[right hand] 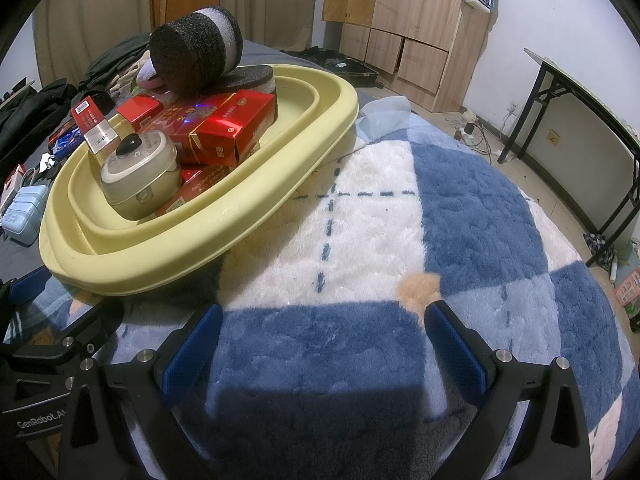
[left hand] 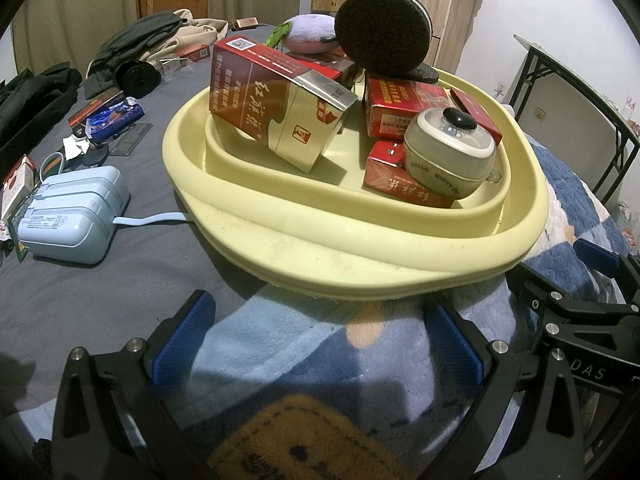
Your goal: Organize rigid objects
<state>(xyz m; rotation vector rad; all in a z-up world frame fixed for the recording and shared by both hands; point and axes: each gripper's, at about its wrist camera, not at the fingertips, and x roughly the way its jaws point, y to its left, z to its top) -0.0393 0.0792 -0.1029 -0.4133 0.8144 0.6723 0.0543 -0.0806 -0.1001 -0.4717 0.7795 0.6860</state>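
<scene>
With both sets of jaws wide open and empty, the light, stiff red box point(left hand: 276, 100) is best held by its flat sides.

Left gripper point(left hand: 320, 340), right gripper point(right hand: 322, 342): black angular frames, silver screws, blue ribbed finger pads point(right hand: 192, 350); white "GenRobot.AI" lettering on the left one's side.

Bed with a grey sheet point(left hand: 132, 264), partly covered by a plush blue-and-white checked blanket point(right hand: 460, 216). A pale-yellow oval plastic basin point(left hand: 360, 256) rests across both, at 12 o'clock in the left wrist view. On the sheet at 9 o'clock lies a light-blue plastic device point(left hand: 72, 216); dark folded clothing point(left hand: 132, 40) lies at 11 o'clock.
</scene>
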